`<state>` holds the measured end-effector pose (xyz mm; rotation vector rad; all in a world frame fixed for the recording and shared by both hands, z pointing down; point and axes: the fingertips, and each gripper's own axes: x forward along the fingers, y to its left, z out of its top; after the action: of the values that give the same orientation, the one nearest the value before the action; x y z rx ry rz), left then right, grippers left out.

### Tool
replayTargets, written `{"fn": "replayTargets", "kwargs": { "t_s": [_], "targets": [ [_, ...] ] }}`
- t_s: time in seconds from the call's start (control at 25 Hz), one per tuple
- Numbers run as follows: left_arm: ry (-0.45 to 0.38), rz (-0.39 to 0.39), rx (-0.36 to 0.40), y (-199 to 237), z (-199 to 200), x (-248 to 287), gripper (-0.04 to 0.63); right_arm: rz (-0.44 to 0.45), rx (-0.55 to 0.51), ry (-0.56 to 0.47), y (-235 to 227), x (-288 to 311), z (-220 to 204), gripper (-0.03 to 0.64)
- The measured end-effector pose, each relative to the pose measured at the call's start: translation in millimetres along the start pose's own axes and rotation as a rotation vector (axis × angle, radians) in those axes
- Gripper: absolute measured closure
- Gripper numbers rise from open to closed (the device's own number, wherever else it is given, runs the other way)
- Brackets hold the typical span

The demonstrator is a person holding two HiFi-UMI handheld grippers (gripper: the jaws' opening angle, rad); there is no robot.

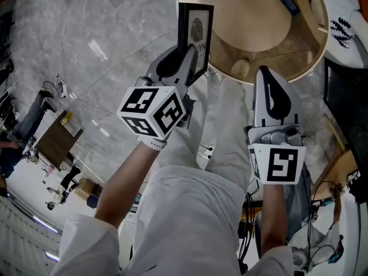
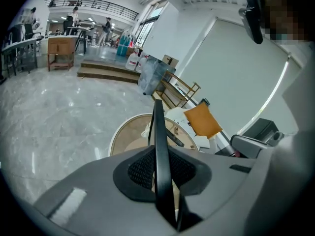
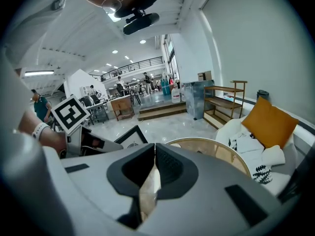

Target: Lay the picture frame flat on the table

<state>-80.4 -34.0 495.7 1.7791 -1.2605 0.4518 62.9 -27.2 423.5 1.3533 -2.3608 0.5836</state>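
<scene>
One gripper, the left (image 1: 187, 62), clamps the picture frame (image 1: 196, 25) upright by its edge, just ahead of it at the table's (image 1: 253, 22) near rim, while the right gripper (image 1: 268, 73) is pinched shut and empty; best to carry the frame over bare tabletop, then tip it down gently before letting go.

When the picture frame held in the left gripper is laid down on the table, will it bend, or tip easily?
Probably stiff: the picture frame looks straight though the left gripper clamps only one edge. It looks thin, so likely light, and unlikely to tip once lying on the table. Its front may be glass; handle gently.
</scene>
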Motion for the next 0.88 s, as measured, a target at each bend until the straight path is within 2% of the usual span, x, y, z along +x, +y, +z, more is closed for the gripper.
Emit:
{"fn": "replayTargets", "kwargs": {
  "t_s": [0.44,0.88],
  "targets": [
    [-0.008,-0.001,-0.037,28,-30,56,0.538,0.006,0.035,0.054,-7,49,-53,0.611],
    [-0.013,-0.041,-0.110,51,-36,102,0.538,0.027,0.025,0.083,1,88,-85,0.611]
  ]
}}
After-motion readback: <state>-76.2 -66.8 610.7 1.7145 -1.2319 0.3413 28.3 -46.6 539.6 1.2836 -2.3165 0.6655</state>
